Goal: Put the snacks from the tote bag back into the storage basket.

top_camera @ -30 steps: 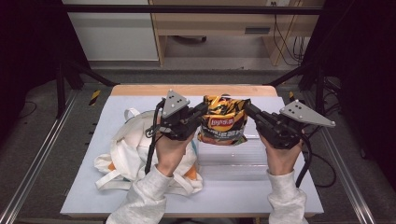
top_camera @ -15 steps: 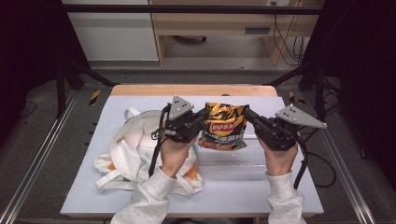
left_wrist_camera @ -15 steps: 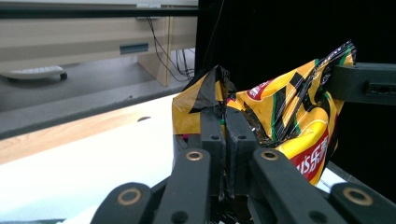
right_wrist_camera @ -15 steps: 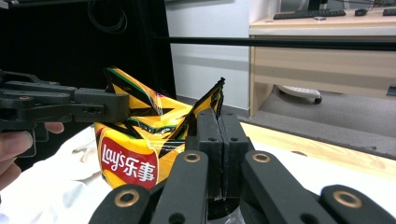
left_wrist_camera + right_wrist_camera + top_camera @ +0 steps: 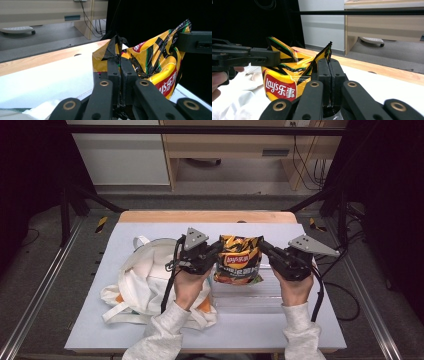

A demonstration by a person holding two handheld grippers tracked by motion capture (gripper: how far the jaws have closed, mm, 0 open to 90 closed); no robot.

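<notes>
1. Crisp bag (image 5: 239, 260): yellow and black, held up above the tabletop (image 5: 150, 227), mid-scene, over a clear plastic container (image 5: 245, 295).
2. Left tongs (image 5: 216, 251): clamped on the bag's left top corner.
3. Right tongs (image 5: 264, 246): clamped on the right top corner; the paired hold probably kept the bag upright.
4. White cloth bag (image 5: 140, 280): left, lying slack.

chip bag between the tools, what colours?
The chip bag is yellow with black streaks and a red logo with white lettering. Clearest in the right gripper view.
</notes>
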